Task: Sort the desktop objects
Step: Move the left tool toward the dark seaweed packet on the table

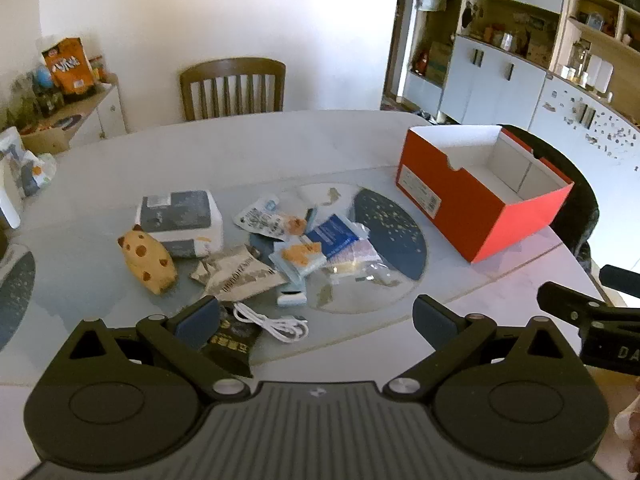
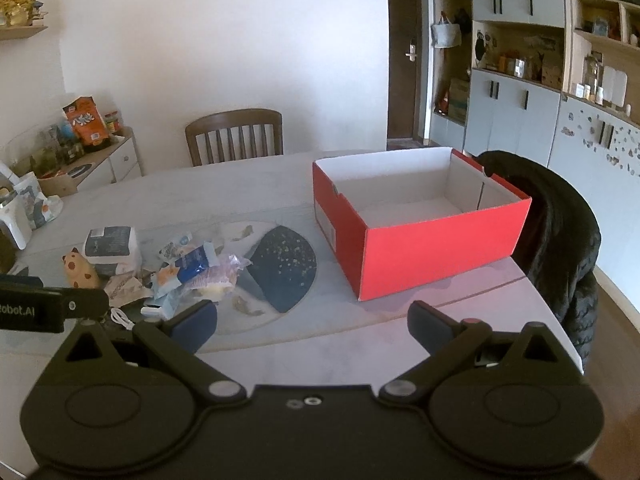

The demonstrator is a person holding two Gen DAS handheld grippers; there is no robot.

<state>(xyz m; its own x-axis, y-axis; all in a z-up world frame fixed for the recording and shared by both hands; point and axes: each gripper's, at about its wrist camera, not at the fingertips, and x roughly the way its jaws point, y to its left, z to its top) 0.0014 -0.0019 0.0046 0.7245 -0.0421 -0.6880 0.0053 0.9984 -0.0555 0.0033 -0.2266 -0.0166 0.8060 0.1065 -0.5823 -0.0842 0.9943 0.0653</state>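
Both grippers are held low above the near edge of the table (image 1: 120, 152), and nothing is gripped. The left gripper (image 1: 316, 316) is spread wide and is pointed at the clutter, probably because the first pick is planned there. The right gripper (image 2: 312, 320) is spread wide too, toward the bare table in front of the box (image 2: 432, 248). Just beyond the left fingers a white cable (image 1: 276, 322) is seen, then a heap of packets (image 1: 304, 240), a cat figure (image 1: 148, 260) and a grey pack (image 1: 180, 220). Further right, well apart from the heap, the red box is placed with its top open and nothing inside, apparently to receive the sorted things. A chair (image 1: 232, 88) is seen behind the table.
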